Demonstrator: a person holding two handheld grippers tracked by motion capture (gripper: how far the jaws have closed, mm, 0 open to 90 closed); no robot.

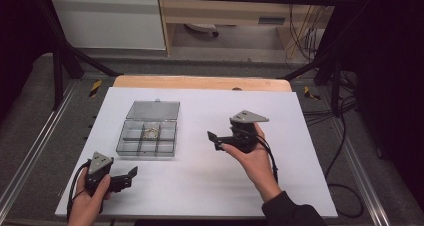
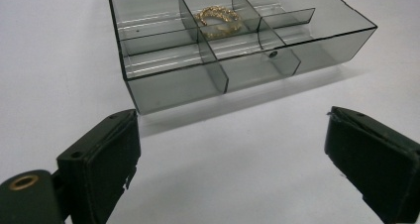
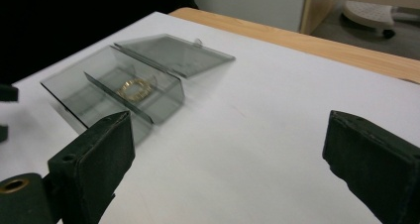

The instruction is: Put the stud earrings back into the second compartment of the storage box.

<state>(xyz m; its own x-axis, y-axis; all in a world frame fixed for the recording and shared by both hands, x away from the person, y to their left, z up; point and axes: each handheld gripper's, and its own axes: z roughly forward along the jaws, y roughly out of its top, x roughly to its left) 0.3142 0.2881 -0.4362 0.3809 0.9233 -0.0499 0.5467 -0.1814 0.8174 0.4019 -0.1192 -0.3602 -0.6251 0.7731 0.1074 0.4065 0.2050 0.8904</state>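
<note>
A clear grey compartment box (image 1: 127, 145) lies left of centre on the white sheet, its lid (image 1: 153, 110) folded flat behind it. A coiled gold chain (image 1: 151, 132) rests in a middle back compartment. My left gripper (image 1: 128, 177) is held near the front left corner, open, pointing towards the box (image 2: 173, 87) and the gold chain (image 2: 218, 21). My right gripper (image 1: 213, 141) hovers right of the box, open, jaws aimed left at it. In the right gripper view the box (image 3: 166, 102), lid (image 3: 173, 53) and chain (image 3: 134, 88) lie ahead. Nothing sits between either pair of jaws.
A white sheet (image 1: 210, 181) covers the table, with a wooden edge (image 1: 200, 82) at the far side. Black frame struts (image 1: 60, 61) stand at both back corners. Cables (image 1: 345, 186) trail on the grey floor mat at the right.
</note>
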